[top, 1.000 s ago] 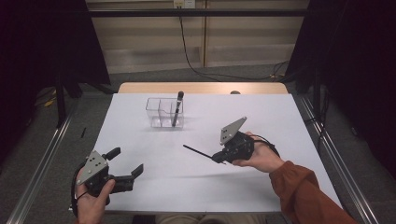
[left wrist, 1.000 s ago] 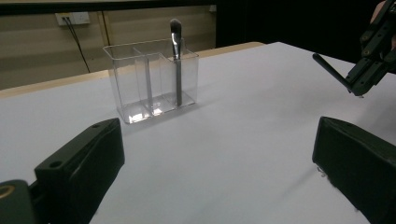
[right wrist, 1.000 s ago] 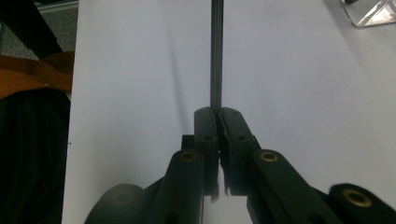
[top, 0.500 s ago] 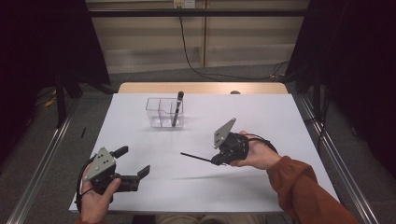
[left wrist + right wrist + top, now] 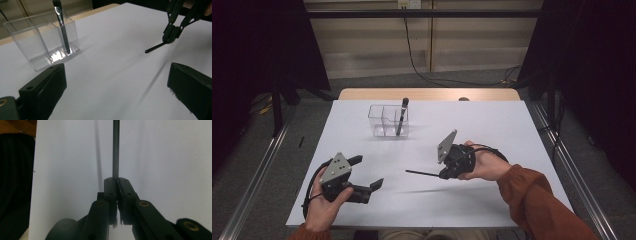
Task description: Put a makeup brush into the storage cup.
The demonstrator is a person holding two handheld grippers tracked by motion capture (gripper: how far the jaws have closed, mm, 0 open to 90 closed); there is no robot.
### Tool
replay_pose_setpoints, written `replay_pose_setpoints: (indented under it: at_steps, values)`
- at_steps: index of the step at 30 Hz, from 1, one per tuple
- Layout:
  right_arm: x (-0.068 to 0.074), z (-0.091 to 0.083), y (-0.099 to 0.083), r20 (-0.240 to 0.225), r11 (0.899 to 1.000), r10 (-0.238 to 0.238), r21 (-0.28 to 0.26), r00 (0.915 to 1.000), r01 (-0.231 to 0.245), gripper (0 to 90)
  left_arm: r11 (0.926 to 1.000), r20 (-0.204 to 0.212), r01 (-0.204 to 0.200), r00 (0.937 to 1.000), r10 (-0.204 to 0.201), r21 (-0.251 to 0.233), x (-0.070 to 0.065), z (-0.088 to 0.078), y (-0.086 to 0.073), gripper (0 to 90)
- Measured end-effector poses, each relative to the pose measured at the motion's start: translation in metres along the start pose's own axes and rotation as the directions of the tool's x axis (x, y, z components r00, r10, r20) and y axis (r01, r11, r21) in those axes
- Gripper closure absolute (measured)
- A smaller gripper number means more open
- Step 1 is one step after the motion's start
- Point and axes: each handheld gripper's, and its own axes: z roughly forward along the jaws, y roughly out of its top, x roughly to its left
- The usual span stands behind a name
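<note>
Both hand-held grippers (image 5: 368,181) (image 5: 443,173) lower now.

Clear glossy plastic organizer (image 5: 388,120) on a matt white tabletop (image 5: 492,125).

Bench (image 5: 512,130) is showing a plain white top with a tan wooden far edge. Organizer (image 5: 382,120) is showing clear. Brush (image 5: 401,116) and thin rod (image 5: 422,173) are showing black. Both grippers are showing black with grey plates. Sleeve (image 5: 537,200) is showing rust-orange.

Dim room, evenly lit white table (image 5: 492,125), soft shadows, slight blur.
</note>
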Motion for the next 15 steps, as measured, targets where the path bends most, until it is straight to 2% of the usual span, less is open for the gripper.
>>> replay_pose_setpoints:
  at_steps: [6,11,15]
  values:
    - [-0.004,0.003,0.002,-0.005,0.999,-0.011,0.044,0.9999,0.011,86.0,0.9995,0.026,-0.007,0.9997,0.007,0.029,-0.001,0.006,0.011,2.3]
    - [-0.003,0.004,0.005,-0.014,0.997,-0.031,0.068,0.9994,0.032,86.0,0.9967,0.073,-0.053,0.9962,0.048,0.062,-0.004,0.012,0.017,2.4]
    - [-0.002,0.002,0.006,-0.016,0.996,-0.036,0.082,0.9992,0.037,86.0,0.9911,0.106,-0.083,0.9918,0.072,0.104,-0.007,0.017,0.017,2.5]
